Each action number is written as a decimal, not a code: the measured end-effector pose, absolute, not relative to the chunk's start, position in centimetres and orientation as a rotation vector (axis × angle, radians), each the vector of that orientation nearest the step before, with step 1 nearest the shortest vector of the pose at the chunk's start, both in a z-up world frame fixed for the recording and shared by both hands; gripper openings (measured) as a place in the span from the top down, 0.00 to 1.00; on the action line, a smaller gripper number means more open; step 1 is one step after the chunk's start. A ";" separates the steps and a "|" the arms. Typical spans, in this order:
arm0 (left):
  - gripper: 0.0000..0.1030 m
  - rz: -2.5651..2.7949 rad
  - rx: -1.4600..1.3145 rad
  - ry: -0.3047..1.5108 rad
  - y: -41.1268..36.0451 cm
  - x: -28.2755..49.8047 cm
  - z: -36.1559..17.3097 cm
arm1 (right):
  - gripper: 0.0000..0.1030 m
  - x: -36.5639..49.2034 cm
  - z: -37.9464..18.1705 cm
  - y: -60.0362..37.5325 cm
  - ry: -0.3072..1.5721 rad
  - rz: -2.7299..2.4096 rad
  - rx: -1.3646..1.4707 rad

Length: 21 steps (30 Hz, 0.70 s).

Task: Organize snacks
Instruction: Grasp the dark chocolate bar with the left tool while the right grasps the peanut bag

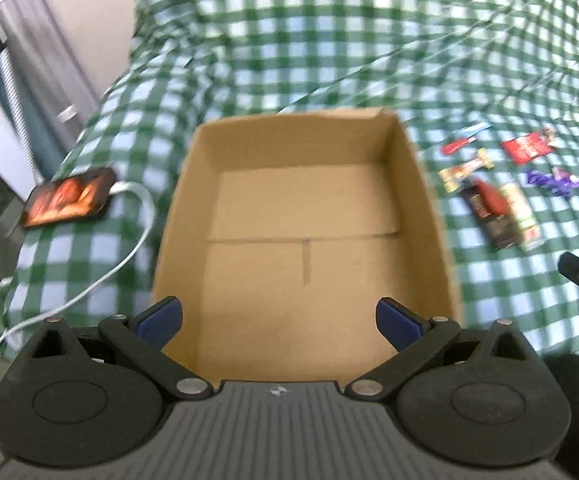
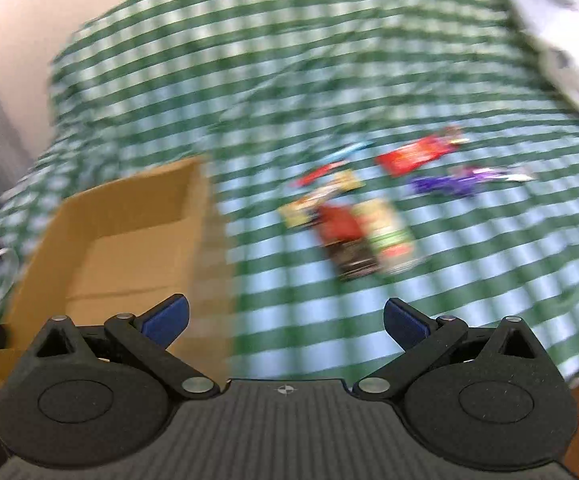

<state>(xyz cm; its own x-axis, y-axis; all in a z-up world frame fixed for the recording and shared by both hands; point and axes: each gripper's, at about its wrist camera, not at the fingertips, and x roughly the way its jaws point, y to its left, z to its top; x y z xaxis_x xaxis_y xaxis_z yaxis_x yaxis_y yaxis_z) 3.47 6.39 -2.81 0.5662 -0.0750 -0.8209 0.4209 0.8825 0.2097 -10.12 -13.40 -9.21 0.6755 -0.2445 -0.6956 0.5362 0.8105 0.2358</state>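
The snacks (image 2: 353, 216) lie in a loose cluster on the checked cloth (image 2: 329, 80), right of the empty box (image 1: 301, 216). The right gripper (image 2: 285, 320), spread and empty, is nearer, with the snacks ahead and slightly right. The left gripper (image 1: 277, 320), also spread, hangs over the box's near edge. Open cloth surrounds the cluster.

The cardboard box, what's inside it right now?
The cardboard box holds no snacks: only its bare bottom flaps show. The near inner wall is hidden behind the left tool. The snack packets lie outside, on the checkered cloth to its right.
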 end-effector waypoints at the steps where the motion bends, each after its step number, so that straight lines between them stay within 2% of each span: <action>1: 0.00 -0.303 0.413 0.919 5.2 3.4 -2.5 | 0.00 -10.3 -9.6 -15.0 0.688 -0.479 0.437; 5: 0.00 -0.325 0.447 0.905 0.5 3.5 -1.8 | 0.00 -8.7 -13.1 -20.9 0.709 -0.558 0.318; 9: 0.00 -0.355 0.507 0.905 -3.6 4.2 -2.3 | 0.00 -4.7 -17.9 -26.3 0.784 -0.608 0.352; 15: 0.00 -0.409 0.566 0.916 -10.2 5.3 -4.5 | 0.01 0.2 -22.5 -28.5 0.849 -0.568 0.309; 16: 0.00 -0.421 0.570 0.920 -11.0 5.4 -4.9 | 0.05 0.7 -23.2 -28.6 0.854 -0.559 0.307; 18: 0.00 -0.452 0.577 0.936 -12.9 5.8 -6.0 | 0.30 1.1 -24.1 -29.0 0.839 -0.509 0.311; 19: 0.00 -0.473 0.577 0.946 -13.9 6.0 -6.7 | 0.57 1.2 -24.4 -29.2 0.836 -0.471 0.316; 20: 0.00 -0.490 0.578 0.963 -15.0 6.2 -7.6 | 0.62 1.2 -24.9 -29.4 0.838 -0.422 0.334; 21: 0.00 -0.502 0.575 0.981 -15.8 6.5 -8.5 | 0.62 1.0 -25.2 -29.6 0.837 -0.410 0.349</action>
